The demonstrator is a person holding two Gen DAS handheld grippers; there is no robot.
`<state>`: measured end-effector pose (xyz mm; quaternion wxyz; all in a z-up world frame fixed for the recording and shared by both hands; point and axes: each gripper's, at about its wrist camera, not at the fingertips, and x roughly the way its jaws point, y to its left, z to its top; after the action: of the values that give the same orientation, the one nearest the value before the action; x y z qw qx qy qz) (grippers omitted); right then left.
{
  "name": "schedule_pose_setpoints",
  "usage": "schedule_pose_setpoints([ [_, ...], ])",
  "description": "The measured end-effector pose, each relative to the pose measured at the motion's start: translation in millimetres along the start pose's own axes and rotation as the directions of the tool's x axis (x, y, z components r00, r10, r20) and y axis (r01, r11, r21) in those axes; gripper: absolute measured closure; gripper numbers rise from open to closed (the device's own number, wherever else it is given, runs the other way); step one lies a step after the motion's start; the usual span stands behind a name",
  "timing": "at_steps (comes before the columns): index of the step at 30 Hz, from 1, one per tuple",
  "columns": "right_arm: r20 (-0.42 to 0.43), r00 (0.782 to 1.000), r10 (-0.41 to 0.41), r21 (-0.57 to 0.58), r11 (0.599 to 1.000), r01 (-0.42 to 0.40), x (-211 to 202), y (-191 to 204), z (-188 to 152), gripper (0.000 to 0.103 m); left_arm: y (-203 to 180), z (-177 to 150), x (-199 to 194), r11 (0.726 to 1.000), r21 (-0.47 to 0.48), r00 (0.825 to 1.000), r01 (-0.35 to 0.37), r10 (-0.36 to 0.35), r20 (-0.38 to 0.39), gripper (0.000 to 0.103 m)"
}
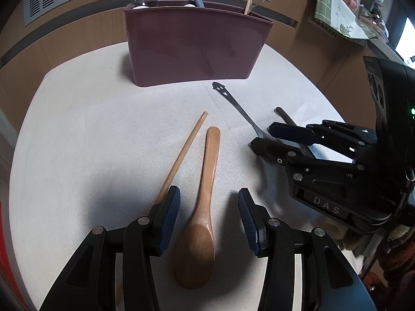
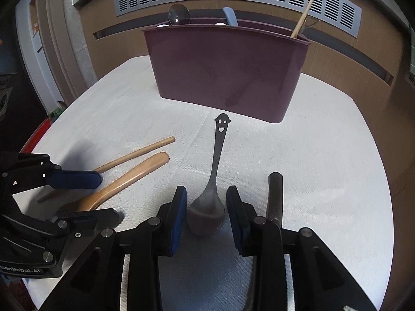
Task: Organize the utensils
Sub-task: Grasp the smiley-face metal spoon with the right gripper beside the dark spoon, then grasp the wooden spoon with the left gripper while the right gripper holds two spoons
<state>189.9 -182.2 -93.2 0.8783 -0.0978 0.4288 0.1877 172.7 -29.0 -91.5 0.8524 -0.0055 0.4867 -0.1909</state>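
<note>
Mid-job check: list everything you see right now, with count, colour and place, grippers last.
caddy: 1, maroon, far side of the cloth, upright
utensils in caddy: at least 3 showing: dark spoon at its left end, grey-blue handle in the middle, wooden stick at its right end
wooden spoon: 1, brown, flat on the cloth, bowl between the left gripper's fingers
chopstick: 1, light wood, flat on the cloth just left of the wooden spoon
smiley spoon: 1, dark metal, flat on the cloth, bowl between the right gripper's fingers
dark handle: 1, blackish, on the cloth right of the smiley spoon
cloth: 1, white, covers the table
left gripper: open, straddling the wooden spoon
right gripper: open, straddling the smiley spoon
</note>
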Motion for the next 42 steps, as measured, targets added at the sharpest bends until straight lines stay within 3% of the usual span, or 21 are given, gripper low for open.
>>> schedule_pose_setpoints([
  [3, 0.022, 1.0, -0.013, -0.009, 1.0, 0.013, -8, -4, -4, 0.081, 1, 0, 0, 1.0, -0.007, 1.0, 0.005, -0.005, 0.001, 0.056],
  [4, 0.041, 0.999, -0.028, -0.011, 1.0, 0.028, -13, -6, -5, 0.101, 2, 0, 0, 1.0, -0.007, 1.0, 0.006, -0.006, 0.001, 0.056],
  [5, 0.06, 0.998, -0.035, -0.012, 0.999, 0.036, -19, -9, -5, 0.102, 2, 0, -1, 1.0, -0.006, 1.0, 0.006, -0.006, 0.001, 0.056],
  [9, 0.166, 0.986, -0.033, 0.02, 0.999, 0.03, -57, -24, -4, 0.102, 0, 0, 0, 1.0, -0.004, 1.0, -0.006, 0.006, -0.002, 0.056],
  [11, 0.177, 0.984, 0.002, 0.018, 1.0, -0.005, -67, -29, -3, 0.098, -2, 1, 0, 1.0, 0.002, 1.0, -0.018, 0.018, -0.004, 0.056],
  [13, 0.16, 0.984, 0.079, 0.035, 0.996, -0.085, -73, -37, -7, 0.095, -3, 1, 0, 1.0, 0.01, 1.0, -0.024, 0.025, -0.006, 0.056],
  [14, 0.143, 0.984, 0.109, 0.044, 0.992, -0.117, -72, -39, -11, 0.084, -4, 0, 0, 1.0, 0.009, 1.0, -0.023, 0.023, -0.006, 0.056],
  [16, 0.099, 0.984, 0.147, 0.077, 0.985, -0.155, -64, -39, -21, 0.072, -2, 1, -2, 1.0, -0.008, 1.0, -0.01, 0.01, -0.005, 0.056],
  [20, 0.037, 0.986, 0.161, 0.107, 0.981, -0.164, -49, -31, -37, 0.072, 4, -4, -6, 0.999, -0.037, 0.999, -0.031, 0.032, 0.023, 0.057],
  [22, 0.011, 0.989, 0.146, 0.104, 0.984, -0.146, -41, -23, -40, 0.072, 9, -8, -9, 0.996, -0.05, 0.996, -0.073, 0.075, 0.042, 0.057],
  [28, -0.003, 1.0, 0.007, 0.055, 0.998, -0.006, -22, -5, -25, 0.073, 27, -9, -15, 0.993, -0.115, 0.998, 0.009, -0.002, 0.061, 0.057],
  [35, 0.004, 0.998, -0.066, -0.026, 0.998, 0.066, -14, 3, -12, 0.078, 18, -12, -14, 0.996, -0.074, 0.997, 0.045, -0.04, 0.068, 0.057],
  [38, 0.063, 0.996, -0.062, 0.002, 0.998, 0.062, -30, -8, -6, 0.078, 7, -8, -11, 0.999, -0.033, 0.998, 0.033, -0.031, 0.058, 0.057],
  [42, 0.191, 0.978, -0.079, 0.034, 0.997, 0.073, -69, -25, 11, 0.078, -6, 5, -2, 0.999, 0.022, 0.999, -0.035, 0.034, 0.034, 0.063],
])
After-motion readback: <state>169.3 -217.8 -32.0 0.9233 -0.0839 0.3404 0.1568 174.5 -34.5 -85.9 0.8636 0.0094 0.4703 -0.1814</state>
